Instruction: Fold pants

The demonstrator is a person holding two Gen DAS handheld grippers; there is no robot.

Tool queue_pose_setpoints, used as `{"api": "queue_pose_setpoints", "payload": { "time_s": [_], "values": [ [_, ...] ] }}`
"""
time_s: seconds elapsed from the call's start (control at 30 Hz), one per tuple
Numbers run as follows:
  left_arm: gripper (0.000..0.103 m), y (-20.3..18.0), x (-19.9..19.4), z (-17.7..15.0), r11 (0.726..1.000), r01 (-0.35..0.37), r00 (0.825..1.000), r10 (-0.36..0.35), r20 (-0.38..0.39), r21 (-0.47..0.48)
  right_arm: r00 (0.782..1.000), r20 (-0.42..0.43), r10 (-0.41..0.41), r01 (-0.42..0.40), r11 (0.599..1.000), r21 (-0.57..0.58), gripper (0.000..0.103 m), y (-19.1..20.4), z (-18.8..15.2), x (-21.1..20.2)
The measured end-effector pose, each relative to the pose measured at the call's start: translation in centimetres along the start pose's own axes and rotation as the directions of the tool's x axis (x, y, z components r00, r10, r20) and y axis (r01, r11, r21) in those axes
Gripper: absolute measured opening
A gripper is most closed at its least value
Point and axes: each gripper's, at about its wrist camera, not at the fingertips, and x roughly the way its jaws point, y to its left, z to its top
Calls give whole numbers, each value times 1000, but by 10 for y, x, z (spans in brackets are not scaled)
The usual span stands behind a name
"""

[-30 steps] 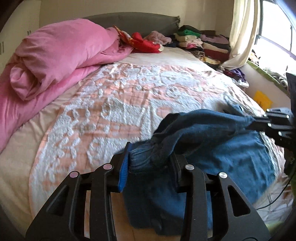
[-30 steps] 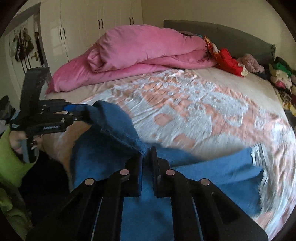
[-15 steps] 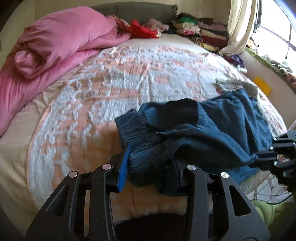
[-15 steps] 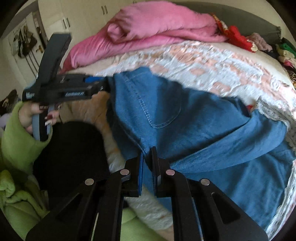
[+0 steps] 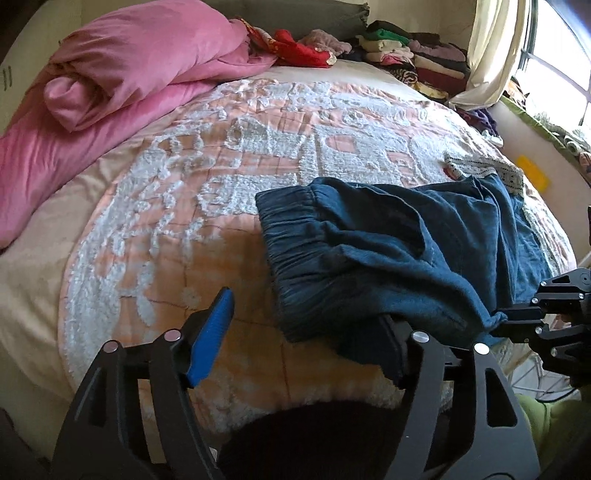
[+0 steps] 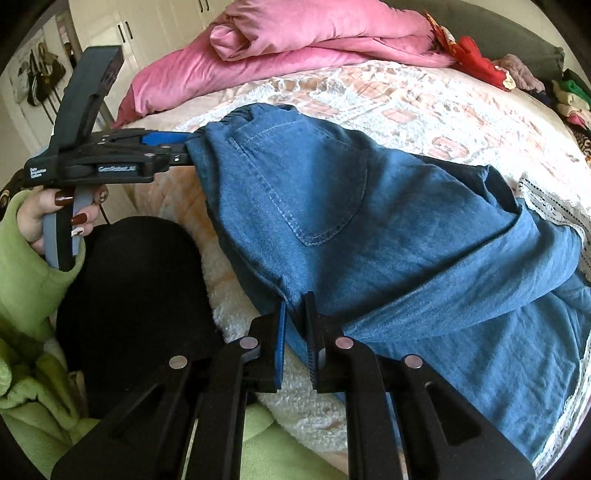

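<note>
Blue denim pants [image 5: 406,258] lie bunched near the bed's front edge, elastic waistband toward the left; they also fill the right wrist view [image 6: 369,229]. My left gripper [image 5: 306,332] is open, its jaws wide apart, with the waistband corner draped over the right finger. It also shows in the right wrist view [image 6: 184,149] at the waistband. My right gripper [image 6: 295,325] is shut on a fold of the pants' near edge; it shows in the left wrist view [image 5: 509,317] pinching the fabric.
A pink duvet [image 5: 129,74] is heaped at the back left of the patterned bedspread [image 5: 221,166]. Stacked clothes [image 5: 406,51] sit at the headboard. A window [image 5: 554,55] is at right, a white wardrobe [image 6: 147,22] at left.
The pants came down from the air onto the bed. My left gripper opened and let go of the waistband. My right gripper stayed shut on the fabric.
</note>
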Motion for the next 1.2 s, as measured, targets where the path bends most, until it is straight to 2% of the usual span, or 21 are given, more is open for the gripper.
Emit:
{"api": "queue_pose_setpoints", "payload": {
  "time_s": [0.03,0.2,0.47,0.6,0.67,0.73,0.87,1.0,1.07,1.13,1.2],
  "values": [
    [68,2,-3,-1,1000,2,1000,-2,4,-5,1000,3,1,-1,1000,-1,13,0,1,-1],
    [75,7,-14,-6,1000,2,1000,-2,14,-19,1000,4,3,-3,1000,-1,19,2,-3,0],
    [76,12,-19,-9,999,-8,1000,8,15,-36,1000,12,2,-2,1000,2,25,3,-2,-1],
    [85,21,-24,-8,997,-34,999,35,19,-69,1000,16,-5,5,1000,19,33,0,-1,-5],
    [85,28,-26,-8,995,-40,999,42,22,-91,999,34,6,-6,1000,26,42,-1,1,-11],
    [85,37,-31,-7,992,-45,998,49,31,-115,998,56,4,-5,1000,23,46,0,3,-18],
    [85,44,-42,-6,989,-33,997,43,64,-147,995,98,-2,-1,999,36,51,-3,10,-29],
    [85,38,-49,-2,990,-8,996,21,92,-138,993,115,-21,15,999,50,51,-9,17,-33],
    [84,33,-51,1,990,10,995,5,103,-141,992,127,-26,19,998,55,52,-11,20,-35],
    [68,29,-51,3,987,40,993,-21,118,-158,991,133,-26,19,998,55,53,-13,23,-36],
    [59,24,-49,6,982,68,992,-47,121,-174,991,131,-29,23,998,51,53,-14,27,-35]
  ]
}}
